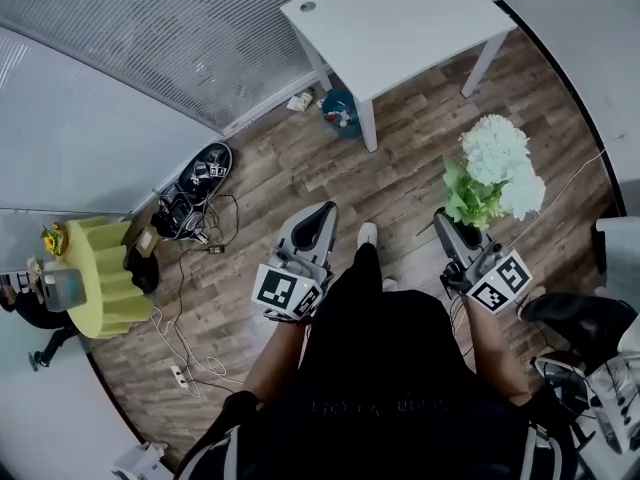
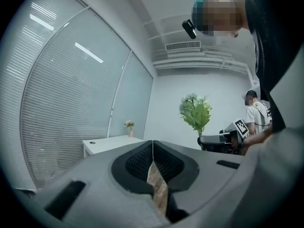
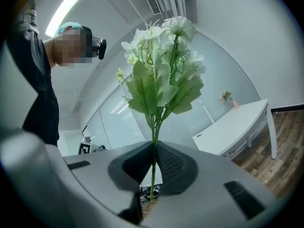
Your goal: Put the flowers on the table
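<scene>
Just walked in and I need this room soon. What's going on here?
A person stands on the wooden floor with a tool in each hand. The right tool is shut on the stem of a bunch of white flowers with green leaves, held upright. The left tool is shut and holds nothing. The white table is ahead of them, and the bunch is not on it yet.

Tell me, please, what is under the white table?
A blue bin pokes out beside a leg of the white table; in the head view the tabletop covers whatever else stands beneath.
</scene>
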`<action>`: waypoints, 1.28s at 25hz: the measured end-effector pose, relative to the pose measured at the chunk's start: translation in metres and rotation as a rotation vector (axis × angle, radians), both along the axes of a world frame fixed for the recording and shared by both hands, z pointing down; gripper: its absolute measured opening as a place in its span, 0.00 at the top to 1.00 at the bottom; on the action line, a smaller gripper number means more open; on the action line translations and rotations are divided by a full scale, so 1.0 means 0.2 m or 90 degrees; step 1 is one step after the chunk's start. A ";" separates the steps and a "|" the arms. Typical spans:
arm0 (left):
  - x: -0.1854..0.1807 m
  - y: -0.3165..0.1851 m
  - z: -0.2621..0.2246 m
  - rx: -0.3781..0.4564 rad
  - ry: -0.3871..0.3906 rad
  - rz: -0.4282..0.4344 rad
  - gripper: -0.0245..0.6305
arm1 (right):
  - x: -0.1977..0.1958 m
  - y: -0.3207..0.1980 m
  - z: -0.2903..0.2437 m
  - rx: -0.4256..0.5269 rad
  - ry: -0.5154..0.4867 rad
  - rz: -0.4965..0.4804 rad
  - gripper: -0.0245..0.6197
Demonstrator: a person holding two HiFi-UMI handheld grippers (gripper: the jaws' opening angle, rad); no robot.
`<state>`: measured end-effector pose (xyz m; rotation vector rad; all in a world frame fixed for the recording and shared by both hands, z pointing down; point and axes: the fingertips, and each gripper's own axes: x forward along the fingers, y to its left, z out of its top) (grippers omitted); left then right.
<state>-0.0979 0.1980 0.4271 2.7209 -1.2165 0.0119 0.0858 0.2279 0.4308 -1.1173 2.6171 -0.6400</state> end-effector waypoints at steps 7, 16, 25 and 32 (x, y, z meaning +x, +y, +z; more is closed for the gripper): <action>-0.16 -0.45 0.02 -0.002 0.001 0.017 0.93 | -0.18 -0.45 -0.03 -0.007 0.002 0.004 0.90; -0.17 -0.58 -0.03 0.026 -0.001 0.063 0.93 | -0.25 -0.52 -0.11 0.026 -0.011 0.031 0.90; -0.15 -0.62 0.02 0.039 0.003 0.074 0.93 | -0.21 -0.54 -0.02 0.027 -0.011 0.060 0.90; 0.00 -1.13 0.04 0.017 -0.004 0.057 0.93 | -0.07 -1.07 0.02 0.004 -0.016 0.032 0.90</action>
